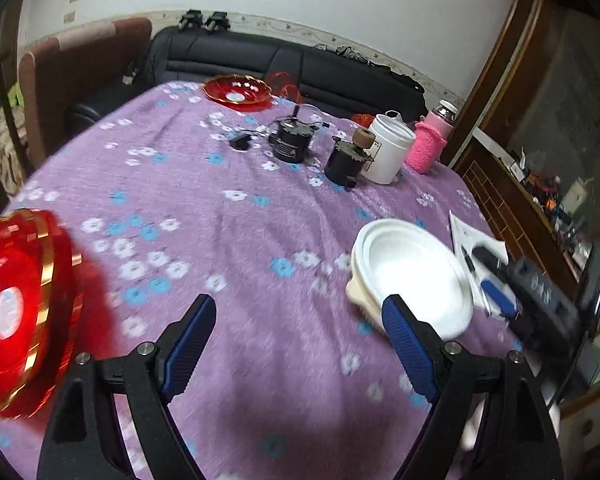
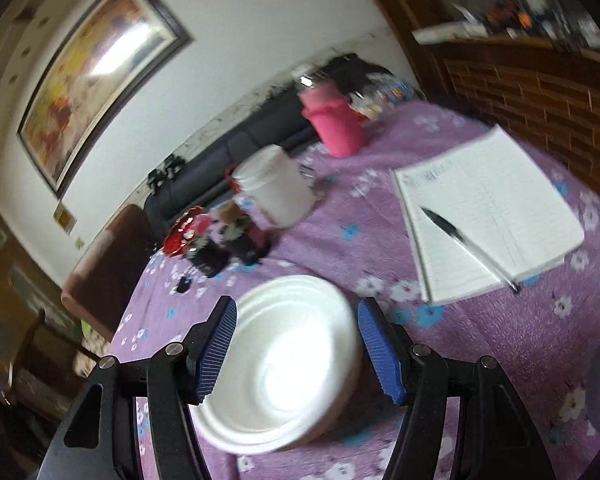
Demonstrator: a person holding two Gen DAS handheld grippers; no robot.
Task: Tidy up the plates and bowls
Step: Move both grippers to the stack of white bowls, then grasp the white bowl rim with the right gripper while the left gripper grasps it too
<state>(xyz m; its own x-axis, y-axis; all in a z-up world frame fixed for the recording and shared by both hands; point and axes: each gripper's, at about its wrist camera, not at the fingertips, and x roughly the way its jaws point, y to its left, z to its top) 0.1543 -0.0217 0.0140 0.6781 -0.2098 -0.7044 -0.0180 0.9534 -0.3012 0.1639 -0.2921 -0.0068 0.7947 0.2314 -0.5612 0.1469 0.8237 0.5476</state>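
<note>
A stack of white bowls [image 1: 414,274] sits on the purple flowered tablecloth [image 1: 236,216] at the right. A stack of red plates with gold rims [image 1: 16,308] lies at the left edge, and another red plate [image 1: 238,90] at the far side. My left gripper [image 1: 300,334] is open and empty above the cloth between the red stack and the white bowls. My right gripper [image 2: 296,350] is open, its blue pads on either side of the white bowls [image 2: 284,360] and not touching them. It also shows in the left wrist view [image 1: 500,280], beside the bowls.
Two black motors [image 1: 290,140] [image 1: 346,160], a white jar [image 1: 390,148] and a pink-sleeved bottle [image 1: 430,140] stand at the far right. A notebook [image 2: 488,208] with a pen [image 2: 460,240] lies right of the bowls. A black sofa [image 1: 284,68] is behind the table.
</note>
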